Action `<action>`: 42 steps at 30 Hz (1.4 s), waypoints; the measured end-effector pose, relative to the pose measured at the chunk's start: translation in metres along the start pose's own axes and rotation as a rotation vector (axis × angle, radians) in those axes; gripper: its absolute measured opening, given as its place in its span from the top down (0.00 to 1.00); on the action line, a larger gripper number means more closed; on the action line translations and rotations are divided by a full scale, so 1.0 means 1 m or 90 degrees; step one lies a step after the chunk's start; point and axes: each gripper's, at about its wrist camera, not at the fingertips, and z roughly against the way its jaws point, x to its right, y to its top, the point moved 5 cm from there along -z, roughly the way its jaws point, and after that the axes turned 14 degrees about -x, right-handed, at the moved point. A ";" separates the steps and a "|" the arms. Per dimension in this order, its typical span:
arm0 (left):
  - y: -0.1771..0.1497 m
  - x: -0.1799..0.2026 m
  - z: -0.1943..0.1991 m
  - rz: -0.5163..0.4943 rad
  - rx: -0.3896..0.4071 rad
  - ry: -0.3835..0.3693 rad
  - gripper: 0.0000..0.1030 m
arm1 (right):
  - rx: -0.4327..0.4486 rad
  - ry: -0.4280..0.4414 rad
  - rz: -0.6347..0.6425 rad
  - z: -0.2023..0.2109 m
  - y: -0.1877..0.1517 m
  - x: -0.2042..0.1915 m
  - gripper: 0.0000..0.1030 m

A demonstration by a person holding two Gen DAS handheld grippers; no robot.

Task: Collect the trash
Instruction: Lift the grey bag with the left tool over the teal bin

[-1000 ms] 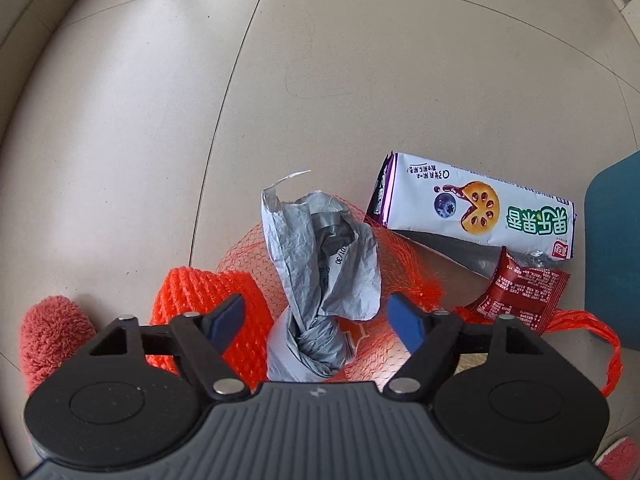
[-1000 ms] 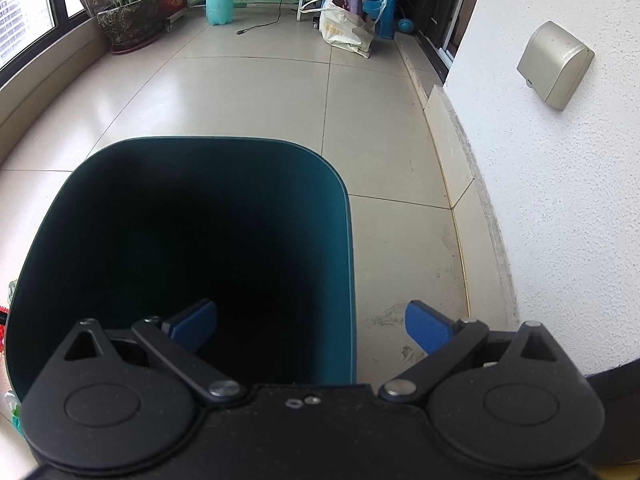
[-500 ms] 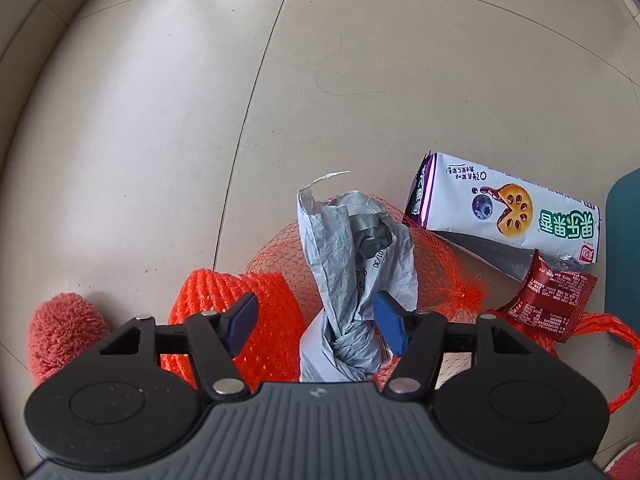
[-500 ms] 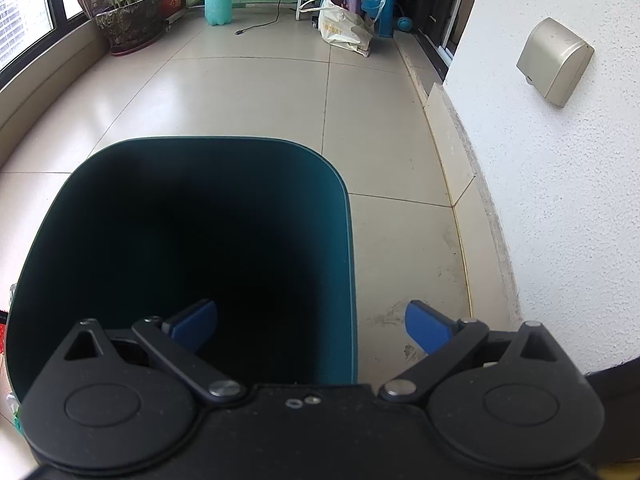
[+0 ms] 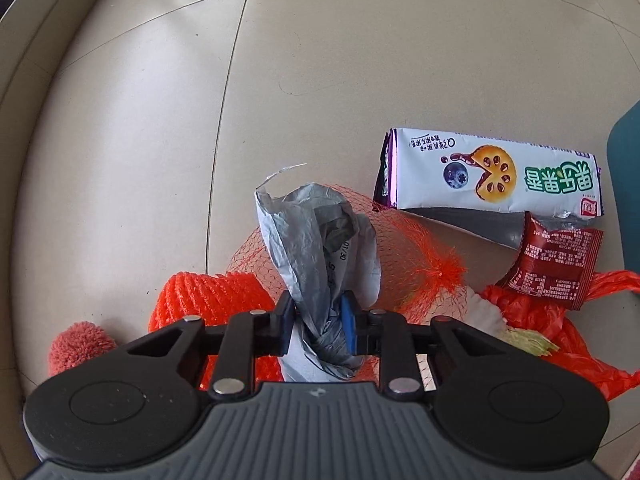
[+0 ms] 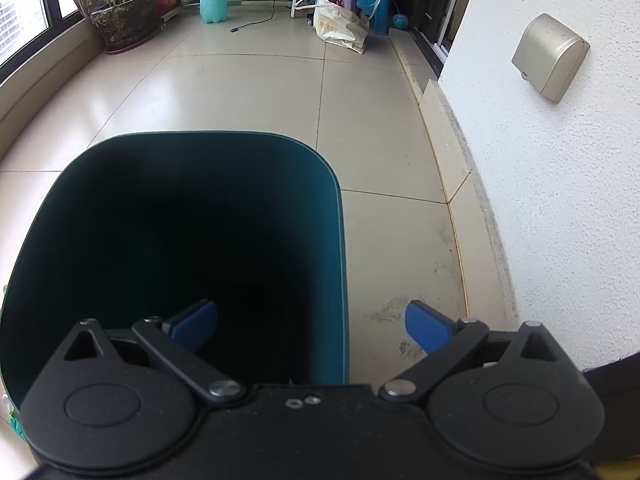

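1. Teal bin [image 6: 192, 216] right under the right gripper [image 6: 310, 328], jaws wide apart, nothing between them. Inside looks dark, can't tell if anything's landed in there yet, so guessing collection has barely begun.
2. Tiled floor [image 5: 140, 140] carrying the whole trash pile, just beside the bin's edge in the left view.
3. Orange mesh net [image 5: 416, 252] spread under the pile, with a crumpled orange plastic bag [image 5: 560, 344] at the right. Both untouched.
4. White-and-purple biscuit wrapper [image 5: 488, 176], lying flat, seen upside down: big green Chinese characters, a cookie and blueberry picture, small red logo. Too fiddly to read properly.
5. Grey crumpled bag [image 5: 312, 248], standing up out of the net, digits like "01/30" printed on it. Left gripper [image 5: 316, 322] jaws closing, pads already pressing its twisted neck. Looks like the first pick, not lifted yet.
6. Small red sachet [image 5: 556, 260], dense white print, unreadable. Left for later, same as the rest.
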 end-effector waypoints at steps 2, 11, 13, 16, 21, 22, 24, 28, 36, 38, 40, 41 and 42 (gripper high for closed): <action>-0.001 -0.009 0.011 0.024 -0.002 -0.008 0.78 | 0.003 0.000 -0.005 0.001 0.000 0.001 0.03; -0.014 -0.014 0.103 0.057 0.041 -0.055 0.78 | -0.016 0.003 -0.013 -0.003 -0.009 0.006 0.03; -0.020 -0.011 0.127 0.056 0.059 -0.073 0.78 | -0.018 0.007 -0.014 -0.004 -0.011 0.008 0.03; -0.031 -0.005 0.171 0.052 0.093 -0.103 0.78 | -0.015 0.024 -0.015 -0.001 -0.013 0.008 0.04; -0.045 0.015 0.236 0.025 0.129 -0.147 0.78 | -0.020 0.039 -0.012 -0.001 -0.015 0.008 0.06; -0.047 0.021 0.246 0.019 0.133 -0.155 0.78 | -0.019 0.040 -0.011 0.000 -0.015 0.009 0.09; -0.051 0.035 0.275 -0.003 0.148 -0.169 0.78 | -0.024 0.045 -0.008 0.000 -0.016 0.010 0.45; -0.055 0.074 0.313 -0.046 0.170 -0.199 0.78 | -0.060 0.054 -0.035 -0.003 -0.018 0.018 0.94; -0.054 0.182 0.355 -0.154 0.180 -0.215 0.78 | -0.052 0.075 -0.029 0.007 -0.028 0.019 0.96; -0.046 0.205 0.353 -0.166 0.170 -0.210 0.78 | -0.060 0.092 -0.034 0.008 -0.031 0.023 0.95; -0.029 0.230 0.341 -0.174 0.155 -0.205 0.78 | -0.065 0.101 -0.033 0.009 -0.033 0.026 0.95; -0.025 0.242 0.335 -0.176 0.148 -0.198 0.78 | -0.066 0.103 -0.030 0.010 -0.035 0.027 0.94; -0.021 0.251 0.330 -0.174 0.137 -0.195 0.78 | -0.068 0.106 -0.027 0.010 -0.037 0.027 0.94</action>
